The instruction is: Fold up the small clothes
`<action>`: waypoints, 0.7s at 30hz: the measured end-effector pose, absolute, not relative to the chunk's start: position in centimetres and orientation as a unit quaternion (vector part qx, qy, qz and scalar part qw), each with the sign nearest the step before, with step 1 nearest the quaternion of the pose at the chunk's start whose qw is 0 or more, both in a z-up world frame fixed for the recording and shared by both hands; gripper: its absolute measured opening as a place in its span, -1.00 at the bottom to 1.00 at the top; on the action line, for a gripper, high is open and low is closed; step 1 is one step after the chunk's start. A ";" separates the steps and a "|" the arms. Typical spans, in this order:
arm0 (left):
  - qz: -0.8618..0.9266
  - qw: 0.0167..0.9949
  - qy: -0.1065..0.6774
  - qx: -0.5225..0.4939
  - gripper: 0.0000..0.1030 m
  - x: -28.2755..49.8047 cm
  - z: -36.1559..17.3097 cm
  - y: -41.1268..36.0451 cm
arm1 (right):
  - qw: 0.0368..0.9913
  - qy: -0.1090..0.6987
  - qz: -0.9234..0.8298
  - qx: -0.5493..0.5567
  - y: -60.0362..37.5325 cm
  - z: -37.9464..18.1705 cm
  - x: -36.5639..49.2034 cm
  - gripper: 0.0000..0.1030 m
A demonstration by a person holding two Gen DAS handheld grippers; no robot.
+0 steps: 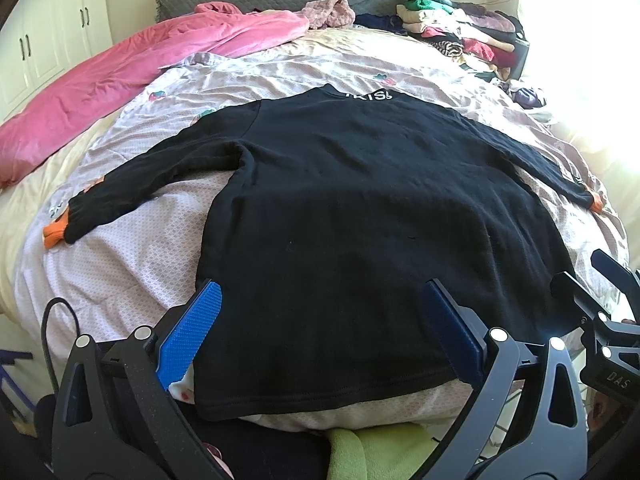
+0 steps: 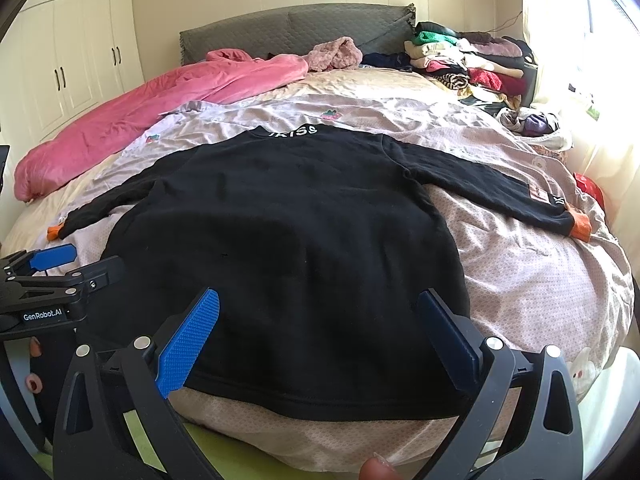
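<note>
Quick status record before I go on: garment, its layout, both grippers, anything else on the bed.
garment: black long-sleeved top, orange cuffs
layout: flat on bed, sleeves spread, hem nearest, unfolded
left gripper: open, fingers either side of the hem's left part
right gripper: open, over the hem's right part
also on bed: pink quilt, clothes pile

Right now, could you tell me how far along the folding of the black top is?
Laid out: the black top lies flat, both sleeves spread, collar toward the headboard. In hand: nothing; the left gripper and right gripper hover open-jawed over the hem. Left: every fold. Some clothes are already stacked in the clothes pile at the far corner.
</note>
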State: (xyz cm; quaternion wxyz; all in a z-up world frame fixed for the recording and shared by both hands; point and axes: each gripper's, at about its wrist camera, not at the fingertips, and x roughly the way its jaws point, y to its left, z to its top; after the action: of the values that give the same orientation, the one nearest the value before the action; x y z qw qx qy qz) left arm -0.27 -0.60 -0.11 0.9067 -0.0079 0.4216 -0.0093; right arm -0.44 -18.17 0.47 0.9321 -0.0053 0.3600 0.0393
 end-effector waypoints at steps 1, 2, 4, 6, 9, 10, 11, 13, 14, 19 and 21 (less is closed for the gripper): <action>-0.009 0.907 0.422 -0.008 0.82 -0.3 -0.1 -0.6 | 0.932 0.360 0.040 -0.006 -18.1 0.5 -0.5 0.92; -0.009 0.907 0.422 -0.007 0.82 -0.3 -0.1 -0.6 | 0.932 0.360 0.039 -0.006 -18.1 0.5 -0.5 0.92; -0.009 0.907 0.422 -0.007 0.82 -0.3 -0.1 -0.6 | 0.932 0.360 0.040 -0.006 -18.0 0.5 -0.5 0.92; -0.009 0.907 0.421 -0.007 0.82 -0.3 0.0 -0.6 | 0.932 0.360 0.040 -0.006 -18.0 0.5 -0.5 0.92; -0.010 0.908 0.418 -0.007 0.82 -0.4 0.1 -0.5 | 0.933 0.356 0.044 -0.003 -18.1 0.5 -0.6 0.92; -0.009 0.908 0.418 -0.007 0.82 -0.4 0.1 -0.6 | 0.934 0.354 0.045 -0.005 -18.0 0.6 -0.7 0.92; -0.009 0.908 0.418 -0.006 0.82 -0.4 0.2 -0.6 | 0.934 0.353 0.044 -0.005 -18.0 0.7 -0.7 0.92; -0.009 0.908 0.418 -0.006 0.82 -0.4 0.2 -0.5 | 0.934 0.353 0.043 -0.005 -18.0 0.7 -0.6 0.92; -0.010 0.908 0.419 -0.007 0.82 -0.3 0.2 -0.5 | 0.934 0.354 0.043 -0.004 -18.0 0.6 -0.6 0.92; -0.011 0.908 0.419 -0.007 0.82 -0.3 0.2 -0.6 | 0.933 0.356 0.043 0.000 -18.0 0.5 -0.5 0.92; -0.012 0.908 0.420 -0.006 0.82 -0.2 0.1 -0.6 | 0.933 0.356 0.043 0.000 -18.1 0.5 -0.5 0.92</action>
State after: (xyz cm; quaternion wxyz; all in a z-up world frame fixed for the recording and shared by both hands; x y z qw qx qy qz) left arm -0.17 -0.61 0.14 0.9076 -0.0065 0.4197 -0.0125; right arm -0.46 -18.05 0.53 0.9334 -0.0001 0.3561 0.0434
